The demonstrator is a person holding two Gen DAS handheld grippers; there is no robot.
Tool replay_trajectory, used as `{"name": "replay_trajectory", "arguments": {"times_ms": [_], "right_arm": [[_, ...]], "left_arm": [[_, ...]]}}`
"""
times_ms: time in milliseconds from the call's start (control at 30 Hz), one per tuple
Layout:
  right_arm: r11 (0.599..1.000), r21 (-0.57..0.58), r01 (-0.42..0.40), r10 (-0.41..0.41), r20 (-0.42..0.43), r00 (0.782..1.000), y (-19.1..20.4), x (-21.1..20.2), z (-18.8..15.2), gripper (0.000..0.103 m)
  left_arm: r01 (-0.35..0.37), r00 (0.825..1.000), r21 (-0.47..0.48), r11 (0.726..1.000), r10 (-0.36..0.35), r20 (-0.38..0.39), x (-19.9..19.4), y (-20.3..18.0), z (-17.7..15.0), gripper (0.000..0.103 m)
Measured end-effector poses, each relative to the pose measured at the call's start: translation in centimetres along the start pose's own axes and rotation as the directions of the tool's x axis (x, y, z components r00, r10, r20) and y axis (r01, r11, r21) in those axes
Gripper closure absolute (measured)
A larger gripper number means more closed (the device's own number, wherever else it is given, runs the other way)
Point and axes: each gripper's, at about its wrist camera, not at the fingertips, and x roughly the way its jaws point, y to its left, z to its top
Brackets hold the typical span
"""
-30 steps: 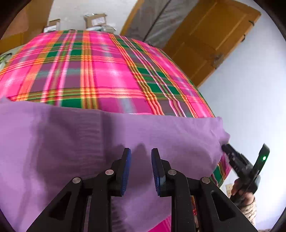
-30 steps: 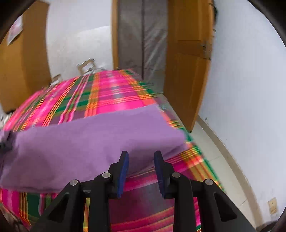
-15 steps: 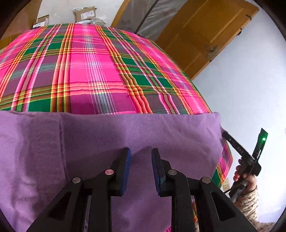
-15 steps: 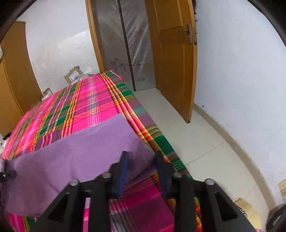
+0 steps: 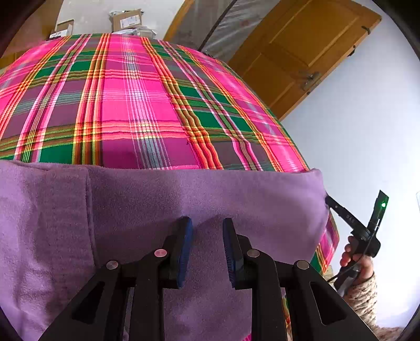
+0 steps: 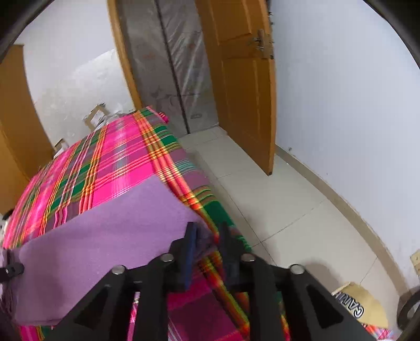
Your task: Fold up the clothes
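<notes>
A purple fleece garment [image 5: 157,199] lies folded flat across the near part of a bed with a pink and green plaid cover [image 5: 136,105]. My left gripper [image 5: 207,223] hovers over the middle of the garment, pads apart, with only the flat cloth beneath them. My right gripper [image 6: 207,228] is at the garment's right corner by the bed's edge. Its jaws are opening, and the corner of the garment [image 6: 105,236] lies loose between the pads. The left wrist view shows the right gripper [image 5: 328,200] in a person's hand [image 5: 351,257], its tip at that corner.
The bed's right edge [image 6: 220,209] drops to a tiled floor [image 6: 275,204]. A wooden door [image 6: 244,91] stands open beside a plastic-covered doorway [image 6: 178,65]. Cardboard boxes [image 5: 128,19] sit past the bed's far end. A paper bag [image 6: 359,307] lies on the floor.
The right gripper swung right to the garment's corner, shut on it, then parted again while rolling. The garment's far edge now lies straighter. The left gripper shifted slightly, still open.
</notes>
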Motion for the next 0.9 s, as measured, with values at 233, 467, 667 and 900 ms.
{"name": "replay_trajectory", "arguments": {"times_ms": [233,467,667,900], "right_arm": [[0.994,0.086,-0.074,0.072,0.025,0.997,-0.8,-1.5,-0.5,0.072],[0.989,0.116,-0.088,0.090,-0.011,0.996,-0.7,-0.5,-1.2,0.066],[0.999,0.043,-0.034,0.034,-0.011,0.999,1.0,0.2,-1.2,0.064],[0.997,-0.081,0.003,-0.004,-0.007,1.000,3.4,0.6,-1.6,0.085]], "left_arm": [[0.000,1.000,-0.003,1.000,0.000,-0.001,-0.1,0.1,0.0,0.079],[-0.018,1.000,0.019,1.000,0.018,-0.014,0.1,-0.6,0.3,0.078],[-0.008,0.999,0.057,0.998,0.010,-0.033,0.9,-2.1,1.1,0.078],[0.002,0.998,0.079,0.997,0.003,-0.057,1.8,-3.0,1.2,0.078]]}}
